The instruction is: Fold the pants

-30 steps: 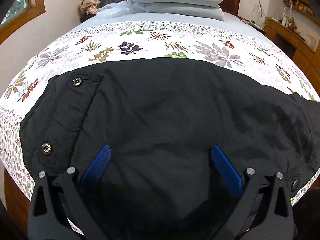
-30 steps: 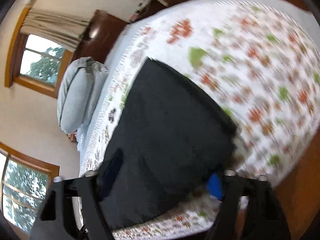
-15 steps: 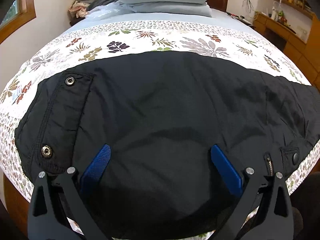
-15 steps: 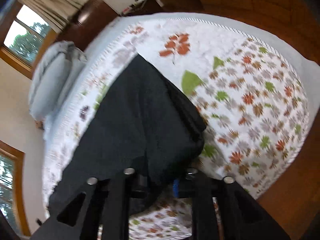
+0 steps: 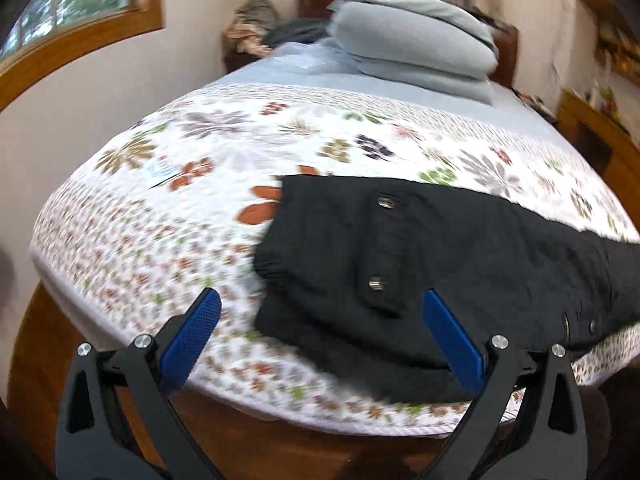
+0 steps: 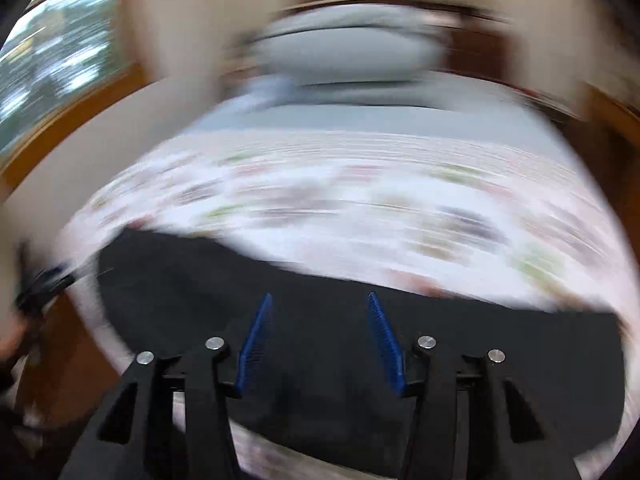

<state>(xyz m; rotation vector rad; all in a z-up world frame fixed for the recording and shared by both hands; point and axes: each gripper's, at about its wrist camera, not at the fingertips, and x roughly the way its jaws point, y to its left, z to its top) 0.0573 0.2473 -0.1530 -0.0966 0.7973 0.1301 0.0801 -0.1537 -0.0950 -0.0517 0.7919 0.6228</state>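
Black pants [image 5: 440, 264] lie folded along the near edge of a bed under a floral quilt [image 5: 192, 216]. Only the left wrist view is sharp enough to show two metal snaps [image 5: 375, 283] on a flap and the stacked grey pillows [image 5: 416, 44] by the headboard. Its left gripper [image 5: 324, 332] is spread wide with nothing between the blue pads, above the cloth's left end. Heavy blur fills the right wrist view; the right gripper [image 6: 320, 340] hangs over the dark fabric, its jaws opening, nothing pinched between them.
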